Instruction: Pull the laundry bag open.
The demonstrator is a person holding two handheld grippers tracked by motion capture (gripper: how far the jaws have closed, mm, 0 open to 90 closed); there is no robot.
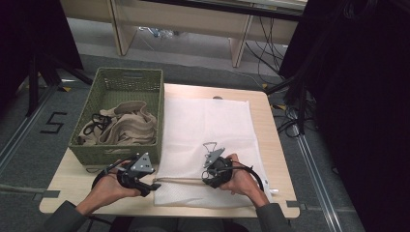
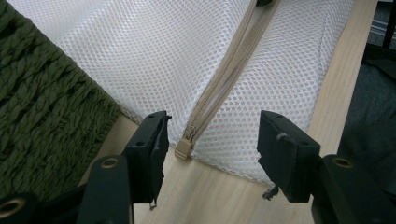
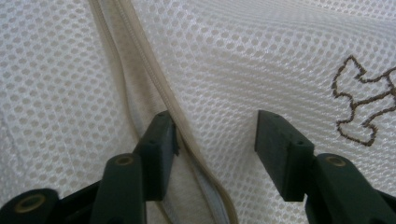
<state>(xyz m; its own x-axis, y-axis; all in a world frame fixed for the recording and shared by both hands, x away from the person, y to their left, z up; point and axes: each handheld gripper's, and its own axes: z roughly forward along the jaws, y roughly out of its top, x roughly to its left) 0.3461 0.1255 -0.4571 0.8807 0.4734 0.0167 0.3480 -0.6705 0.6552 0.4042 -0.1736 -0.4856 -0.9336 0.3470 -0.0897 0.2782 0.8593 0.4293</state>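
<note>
High view: white mesh laundry bag (image 1: 205,140) flat along table (image 1: 270,125) near edge, green basket (image 1: 121,84) at left edge, zipper (image 2: 224,79) between left gripper (image 2: 212,140) parted jaws, right gripper (image 3: 215,140) jaws apart over mesh, nothing clamped.

Count on inspection: one white mesh laundry bag (image 1: 205,140) under the fingers, bearing one beige zipper (image 2: 224,79) with one slider (image 2: 185,145) between the left fingers. One green woven basket (image 1: 118,84) beyond them, holding one beige cloth bundle (image 1: 126,126).
</note>
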